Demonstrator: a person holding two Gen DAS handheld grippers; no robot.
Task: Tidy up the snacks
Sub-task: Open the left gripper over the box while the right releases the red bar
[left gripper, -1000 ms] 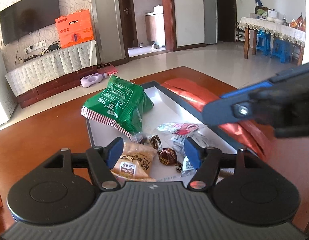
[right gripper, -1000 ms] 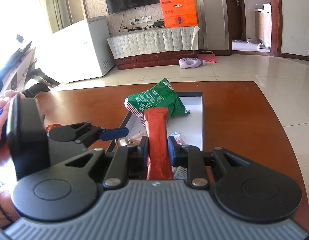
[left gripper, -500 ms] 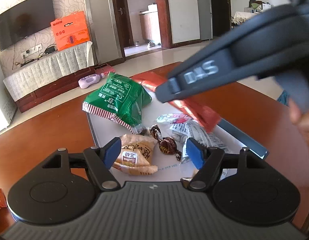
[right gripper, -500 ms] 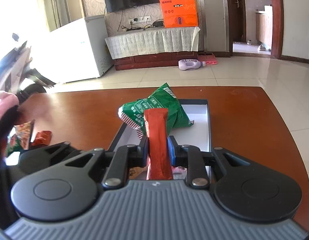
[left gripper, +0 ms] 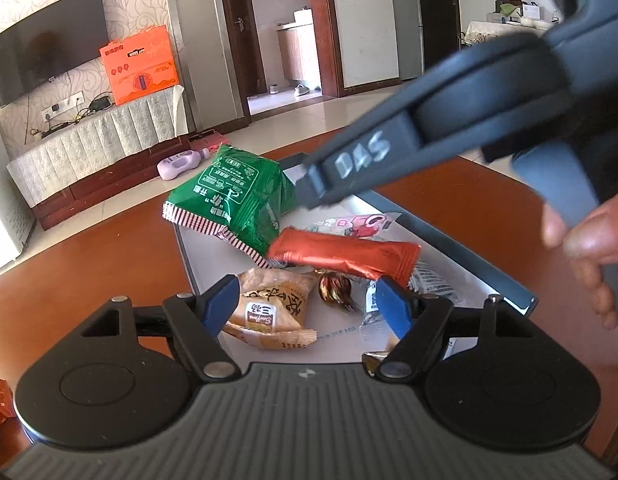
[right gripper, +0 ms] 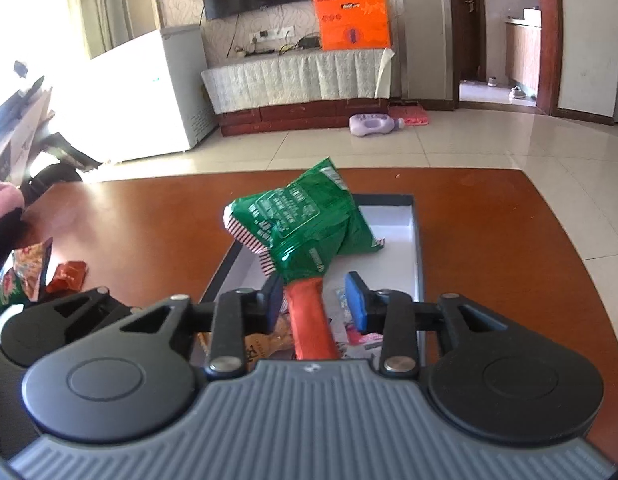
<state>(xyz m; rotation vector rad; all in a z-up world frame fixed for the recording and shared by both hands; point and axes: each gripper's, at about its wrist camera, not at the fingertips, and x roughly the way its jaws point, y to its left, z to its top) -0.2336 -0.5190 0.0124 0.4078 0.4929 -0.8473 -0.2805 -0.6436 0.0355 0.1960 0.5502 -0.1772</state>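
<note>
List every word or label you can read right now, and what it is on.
"DAS": hand-marked in white on the right gripper's arm.
"SunAna", roughly: small label on the tan biscuit packet, under large Chinese characters.
Green snack bag: Chinese print, too small to read.
Orange box: print too blurred.
Red stick packet: no readable text.

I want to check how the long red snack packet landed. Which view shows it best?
The left wrist view: the red packet lies whole across the other snacks. The right wrist view shows only its middle, the far end hidden under the green bag.
</note>
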